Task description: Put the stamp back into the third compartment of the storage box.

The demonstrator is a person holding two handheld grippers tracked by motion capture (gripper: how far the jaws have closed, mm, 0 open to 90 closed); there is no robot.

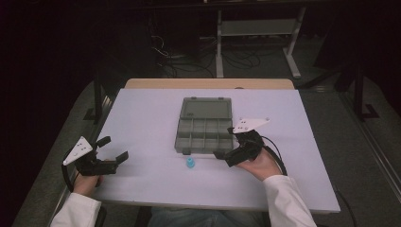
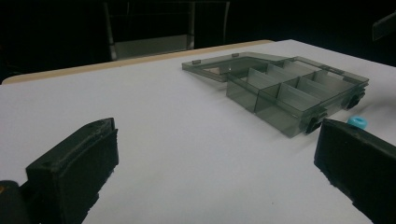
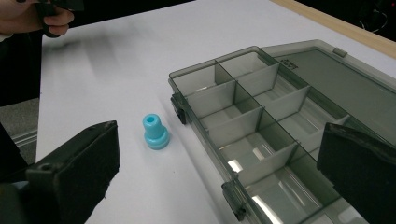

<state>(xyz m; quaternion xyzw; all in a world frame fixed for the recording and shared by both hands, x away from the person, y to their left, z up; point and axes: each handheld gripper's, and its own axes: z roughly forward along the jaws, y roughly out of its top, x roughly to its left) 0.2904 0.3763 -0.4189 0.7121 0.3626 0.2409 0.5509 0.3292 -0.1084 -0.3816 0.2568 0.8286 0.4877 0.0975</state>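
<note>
We see one blue plug [image 3: 155, 132] and one open organizer box [image 3: 280, 116] between our right gripper's [image 1: 230, 144] wide jaws, the left gripper [image 1: 113, 150] wide too.

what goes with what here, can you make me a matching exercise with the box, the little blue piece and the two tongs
Things:
1. organizer box
2. blue piece
3. left tongs
4. right tongs

States or places:
a. open, at the table's left edge, away from the box
b. standing on the table just in front of the box
c. lid laid flat open
d. open, at the box's front right corner

Pairs: 1-c, 2-b, 3-a, 4-d
</note>
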